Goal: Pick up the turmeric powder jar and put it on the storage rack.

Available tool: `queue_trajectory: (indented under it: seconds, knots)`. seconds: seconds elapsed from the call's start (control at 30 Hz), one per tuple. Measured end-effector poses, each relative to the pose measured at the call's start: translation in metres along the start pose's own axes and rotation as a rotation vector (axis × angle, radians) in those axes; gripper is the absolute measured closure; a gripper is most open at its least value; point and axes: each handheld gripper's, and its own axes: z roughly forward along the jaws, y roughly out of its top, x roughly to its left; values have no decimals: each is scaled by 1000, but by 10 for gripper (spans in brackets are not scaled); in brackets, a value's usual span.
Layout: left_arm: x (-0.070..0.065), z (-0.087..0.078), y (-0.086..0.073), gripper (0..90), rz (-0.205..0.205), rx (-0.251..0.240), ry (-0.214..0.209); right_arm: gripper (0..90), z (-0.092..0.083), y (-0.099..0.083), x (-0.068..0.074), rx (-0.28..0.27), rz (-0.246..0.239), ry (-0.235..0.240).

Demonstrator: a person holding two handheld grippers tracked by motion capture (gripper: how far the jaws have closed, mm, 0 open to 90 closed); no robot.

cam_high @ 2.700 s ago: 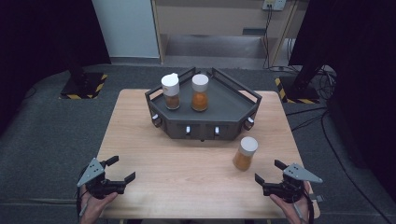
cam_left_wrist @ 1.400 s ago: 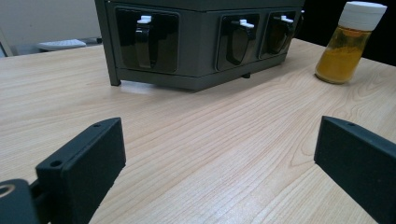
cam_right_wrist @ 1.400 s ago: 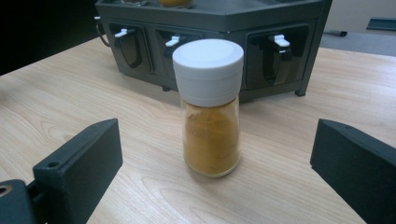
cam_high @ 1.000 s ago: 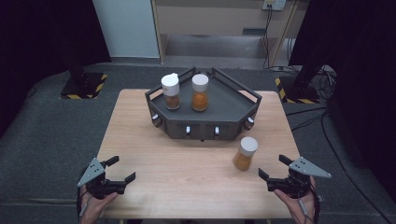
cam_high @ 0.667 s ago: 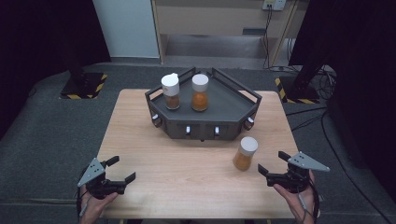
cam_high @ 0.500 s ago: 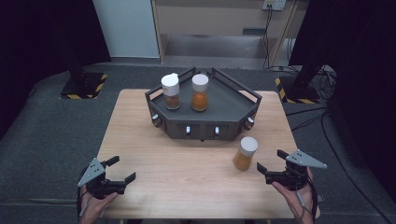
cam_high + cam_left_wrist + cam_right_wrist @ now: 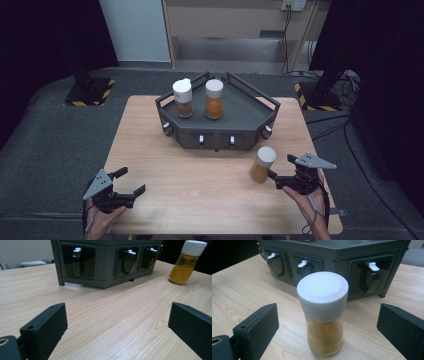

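Right tool (image 7: 281, 170) stands wide open at the table's near right edge, holding nothing, its jaws spread to either side of the spice jar (image 7: 322, 312) without touching it. That jar stands upright on the table (image 7: 200, 185), just in front of the dark rack (image 7: 220, 125), where two more jars (image 7: 213, 99) already sit on top. Left tool (image 7: 131, 182) rests open and empty near the left corner. This looks like the approach to a grasp: the next move calls for easing forward and closing squarely on the glass below the white cap.
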Motion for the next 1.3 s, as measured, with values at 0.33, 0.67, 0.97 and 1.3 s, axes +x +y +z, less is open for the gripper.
queue_trajectory:
  seconds: [0.33,0.67,0.97,1.3]
  knots:
    - [0,0,0,12,-1,-1,1,71,23,5,-4,26,3,19]
    - [0,-1,0,12,-2,-1,3,150,43,6,-8,42,2,48]
    - [0,-1,0,12,-2,-1,4,325,53,7,-6,39,-17,35]
    - [0,-1,-1,12,-4,-3,5,331,53,12,0,52,-37,23]
